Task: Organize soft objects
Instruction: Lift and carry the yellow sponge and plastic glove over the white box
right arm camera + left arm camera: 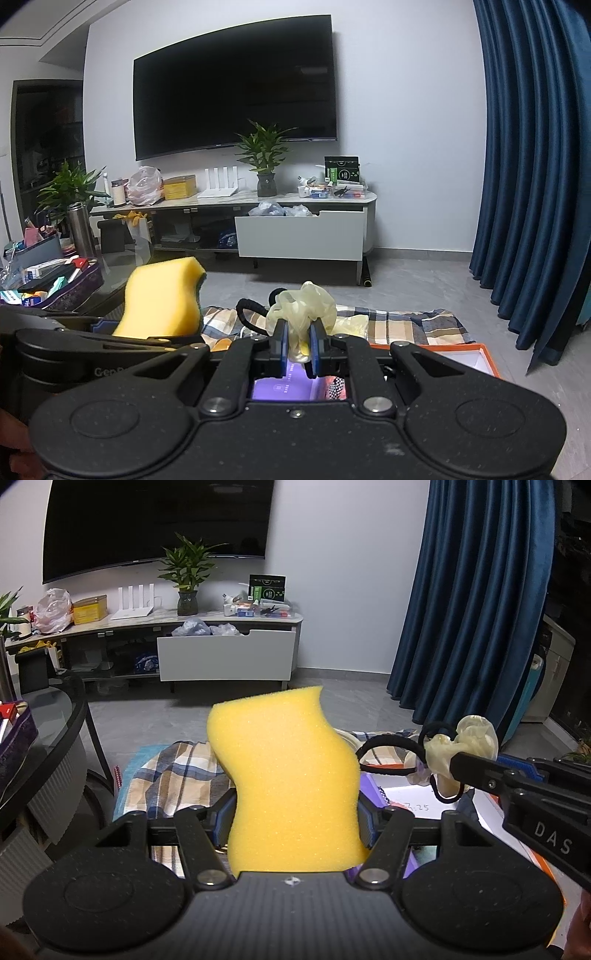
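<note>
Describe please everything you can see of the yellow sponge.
The sponge is a thick block of yellow porous foam with wavy, curved sides. A thin dark layer seems to show on one edge in the right wrist view. It stands upright in the air, pinched at its narrow waist by the left gripper, above a checked cloth.

Home living room, wall television (236,85), media console (236,206), curtains (535,166)

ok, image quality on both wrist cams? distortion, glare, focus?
Left wrist: strong fisheye bend on the TV and curtain; yellow sponge sharp, dark corners. Right wrist: same bowing, dim room, purple glow under the right gripper; glove slightly soft.
</note>
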Motion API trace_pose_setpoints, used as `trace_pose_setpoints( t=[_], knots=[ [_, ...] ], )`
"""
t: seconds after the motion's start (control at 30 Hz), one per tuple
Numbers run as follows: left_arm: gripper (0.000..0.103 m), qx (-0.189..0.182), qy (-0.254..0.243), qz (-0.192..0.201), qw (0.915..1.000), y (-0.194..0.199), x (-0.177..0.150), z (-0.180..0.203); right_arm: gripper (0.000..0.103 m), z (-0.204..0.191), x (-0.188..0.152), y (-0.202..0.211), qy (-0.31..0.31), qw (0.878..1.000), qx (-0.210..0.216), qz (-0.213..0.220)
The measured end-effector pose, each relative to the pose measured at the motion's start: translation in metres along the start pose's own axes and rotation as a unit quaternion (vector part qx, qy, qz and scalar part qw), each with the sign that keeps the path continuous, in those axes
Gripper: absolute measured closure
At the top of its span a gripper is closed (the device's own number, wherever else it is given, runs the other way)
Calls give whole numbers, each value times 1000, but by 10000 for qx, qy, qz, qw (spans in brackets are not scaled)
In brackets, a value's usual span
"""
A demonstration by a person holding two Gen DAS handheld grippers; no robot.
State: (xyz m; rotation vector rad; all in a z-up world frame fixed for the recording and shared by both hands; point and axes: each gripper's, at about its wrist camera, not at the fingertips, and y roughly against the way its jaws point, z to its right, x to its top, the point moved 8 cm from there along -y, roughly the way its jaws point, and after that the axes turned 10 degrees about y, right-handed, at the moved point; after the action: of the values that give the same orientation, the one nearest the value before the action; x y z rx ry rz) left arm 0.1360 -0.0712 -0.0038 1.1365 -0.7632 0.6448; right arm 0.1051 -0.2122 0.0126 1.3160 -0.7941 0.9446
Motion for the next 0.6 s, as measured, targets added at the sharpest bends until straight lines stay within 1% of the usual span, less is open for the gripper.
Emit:
trace_pose_setpoints(
  t=[0.6],
  knots=[
    [39,-209,-122,-65,9997,-4,-4,20,88,12,-4,2,-158,9996,-228,-36]
  ],
)
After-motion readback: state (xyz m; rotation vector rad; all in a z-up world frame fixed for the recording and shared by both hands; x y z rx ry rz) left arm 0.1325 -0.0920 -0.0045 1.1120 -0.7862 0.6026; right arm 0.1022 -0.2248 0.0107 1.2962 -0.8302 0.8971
